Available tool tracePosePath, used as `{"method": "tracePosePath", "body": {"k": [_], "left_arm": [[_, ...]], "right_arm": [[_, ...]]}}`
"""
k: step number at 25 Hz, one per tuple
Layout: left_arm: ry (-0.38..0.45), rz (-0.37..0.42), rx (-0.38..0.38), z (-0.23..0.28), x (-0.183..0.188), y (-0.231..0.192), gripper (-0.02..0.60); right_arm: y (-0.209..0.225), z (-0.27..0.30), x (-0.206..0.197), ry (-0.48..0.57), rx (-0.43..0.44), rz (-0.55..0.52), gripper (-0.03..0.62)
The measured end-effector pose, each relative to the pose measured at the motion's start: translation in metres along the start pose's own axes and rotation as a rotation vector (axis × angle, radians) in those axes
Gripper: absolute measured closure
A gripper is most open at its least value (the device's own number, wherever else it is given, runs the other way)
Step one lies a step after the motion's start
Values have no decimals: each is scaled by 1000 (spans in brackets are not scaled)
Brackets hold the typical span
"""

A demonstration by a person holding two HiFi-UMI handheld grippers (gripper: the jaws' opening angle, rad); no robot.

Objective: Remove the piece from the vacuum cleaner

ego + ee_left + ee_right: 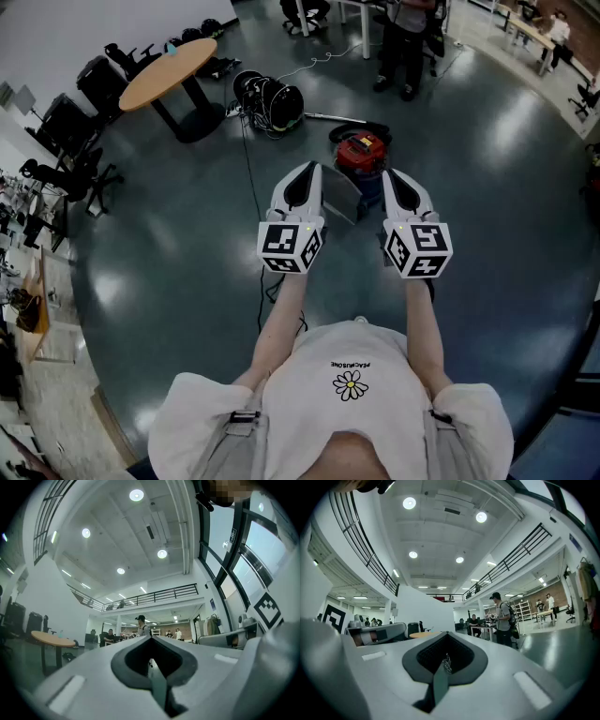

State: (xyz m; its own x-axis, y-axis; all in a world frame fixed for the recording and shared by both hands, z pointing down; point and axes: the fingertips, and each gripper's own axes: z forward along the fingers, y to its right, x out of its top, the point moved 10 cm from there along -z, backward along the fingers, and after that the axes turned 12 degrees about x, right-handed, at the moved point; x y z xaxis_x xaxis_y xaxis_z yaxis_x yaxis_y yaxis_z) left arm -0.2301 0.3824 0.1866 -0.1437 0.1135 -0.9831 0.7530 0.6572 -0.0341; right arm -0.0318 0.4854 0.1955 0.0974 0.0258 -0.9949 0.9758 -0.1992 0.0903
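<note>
A red and blue vacuum cleaner (363, 155) stands on the dark floor in the head view, with a grey flat panel (341, 199) leaning at its near side. My left gripper (302, 174) and right gripper (395, 179) are held side by side in the air just short of it, one on each side of the panel, touching nothing. Both are shut with nothing between the jaws. The left gripper (151, 640) and the right gripper (445, 638) views look level across the hall, and the vacuum cleaner is hidden from both.
A round wooden table (170, 61) stands far left, with black round gear (269, 101) and a cable (249, 164) on the floor beside it. A person (404, 47) stands beyond the vacuum cleaner. Office chairs (75, 141) and desks line the left wall.
</note>
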Motion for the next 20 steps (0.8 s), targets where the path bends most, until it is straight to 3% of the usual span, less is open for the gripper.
{"method": "tracePosePath", "body": {"k": [9,20], "left_arm": [[-9,20,-15,17,-7,-6,580],[-88,-5,17,40,-38,-7,581]], "right_arm": [[9,15,-5,-8,-6,-12,569],[42,25,-18,-36,24,19,568]]}}
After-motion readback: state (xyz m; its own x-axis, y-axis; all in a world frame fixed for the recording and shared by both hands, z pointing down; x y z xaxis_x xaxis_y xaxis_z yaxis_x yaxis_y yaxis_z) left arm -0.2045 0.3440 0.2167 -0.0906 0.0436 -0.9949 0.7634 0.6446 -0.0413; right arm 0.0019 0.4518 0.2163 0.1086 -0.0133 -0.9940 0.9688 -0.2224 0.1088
